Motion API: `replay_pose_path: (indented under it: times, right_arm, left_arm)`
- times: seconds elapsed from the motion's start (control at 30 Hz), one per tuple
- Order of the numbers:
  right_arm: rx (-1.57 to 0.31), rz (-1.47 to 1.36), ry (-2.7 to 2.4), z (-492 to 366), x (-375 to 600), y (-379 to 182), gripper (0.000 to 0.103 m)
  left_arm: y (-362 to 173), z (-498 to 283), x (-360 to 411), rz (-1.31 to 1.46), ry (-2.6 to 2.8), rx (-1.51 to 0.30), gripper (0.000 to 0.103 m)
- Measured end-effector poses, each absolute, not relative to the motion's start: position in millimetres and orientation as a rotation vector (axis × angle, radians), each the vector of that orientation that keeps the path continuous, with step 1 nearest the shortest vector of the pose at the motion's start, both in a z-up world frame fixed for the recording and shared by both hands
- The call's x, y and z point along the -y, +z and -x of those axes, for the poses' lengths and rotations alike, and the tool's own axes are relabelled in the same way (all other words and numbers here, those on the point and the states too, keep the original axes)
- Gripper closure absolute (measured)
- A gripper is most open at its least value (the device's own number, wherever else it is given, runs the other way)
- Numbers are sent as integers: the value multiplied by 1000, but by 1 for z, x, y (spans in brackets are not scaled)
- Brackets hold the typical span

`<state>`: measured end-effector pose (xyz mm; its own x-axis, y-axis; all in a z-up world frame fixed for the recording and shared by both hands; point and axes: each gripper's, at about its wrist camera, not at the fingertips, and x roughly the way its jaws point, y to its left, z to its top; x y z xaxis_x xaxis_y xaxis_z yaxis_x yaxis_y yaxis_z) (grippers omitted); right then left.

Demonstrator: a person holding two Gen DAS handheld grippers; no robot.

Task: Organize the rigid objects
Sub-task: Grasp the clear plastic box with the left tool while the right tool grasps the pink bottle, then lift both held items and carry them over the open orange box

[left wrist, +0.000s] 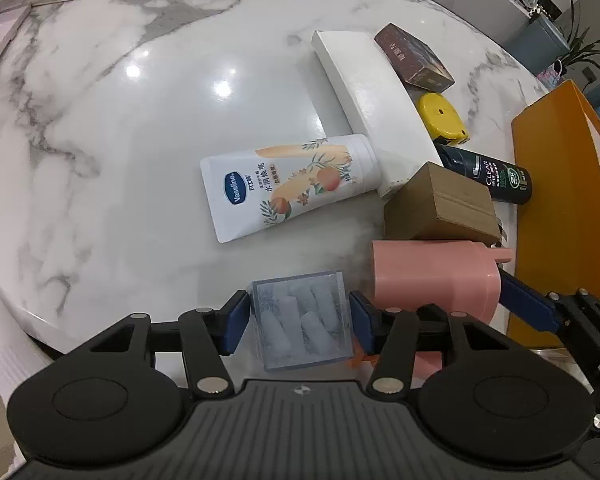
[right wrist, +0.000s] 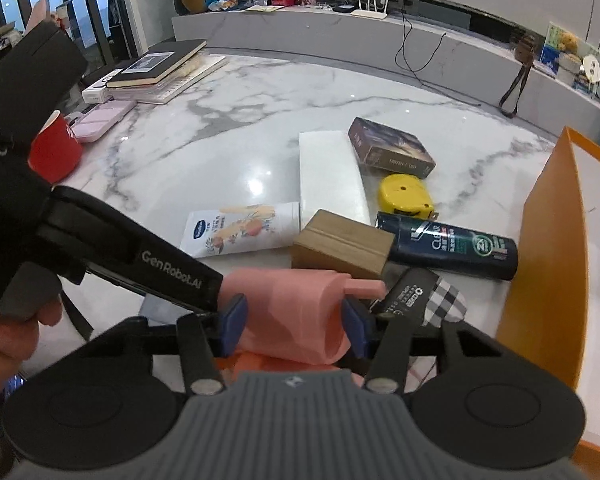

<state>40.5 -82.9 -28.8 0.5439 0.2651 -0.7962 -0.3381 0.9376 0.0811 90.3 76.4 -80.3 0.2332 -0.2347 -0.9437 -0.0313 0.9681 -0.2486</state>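
My left gripper [left wrist: 298, 322] is shut on a clear plastic box [left wrist: 302, 318] with white rolls inside, held above the marble table's near edge. My right gripper [right wrist: 294, 322] is shut on a pink bottle [right wrist: 288, 308], which also shows in the left wrist view [left wrist: 432, 276]. On the table lie a Vaseline tube [left wrist: 288, 186], a white box [left wrist: 372, 100], a brown cardboard box [left wrist: 440, 204], a dark Clear bottle [left wrist: 488, 174], a yellow tape measure [left wrist: 440, 116] and a dark card box [left wrist: 414, 58].
An orange box [right wrist: 548, 276] stands open at the right. Books [right wrist: 160, 68], a pink case [right wrist: 100, 120] and a red cup [right wrist: 56, 152] sit at the far left. A checked packet [right wrist: 446, 300] lies under the right gripper.
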Motion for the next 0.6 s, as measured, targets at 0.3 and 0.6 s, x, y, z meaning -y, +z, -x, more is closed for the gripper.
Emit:
replay_pose_path:
  times: [0.3, 0.6]
  right_arm:
    - [-900, 52, 340, -35, 94, -21, 18]
    - [-924, 149, 318, -39, 67, -38, 14]
  left_arm:
    - [-78, -87, -83, 204, -114, -1342, 42]
    - [-73, -91, -94, 151, -70, -1314, 40]
